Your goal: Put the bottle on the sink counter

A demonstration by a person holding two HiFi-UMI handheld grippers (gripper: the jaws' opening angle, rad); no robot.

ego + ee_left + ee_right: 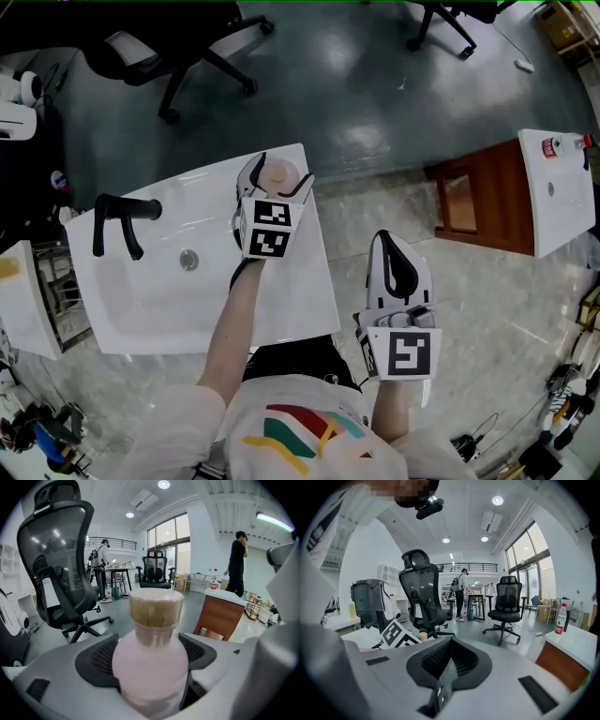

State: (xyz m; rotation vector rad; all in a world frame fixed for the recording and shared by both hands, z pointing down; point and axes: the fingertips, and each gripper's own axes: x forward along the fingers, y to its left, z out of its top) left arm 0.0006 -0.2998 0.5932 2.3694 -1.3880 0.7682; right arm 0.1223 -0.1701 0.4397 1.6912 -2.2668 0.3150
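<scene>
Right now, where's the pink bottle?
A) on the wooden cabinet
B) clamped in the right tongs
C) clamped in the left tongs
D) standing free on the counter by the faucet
C: the left gripper view shows the bottle gripped between the jaws of the left tongs, while the right tongs are shut on nothing.
</scene>
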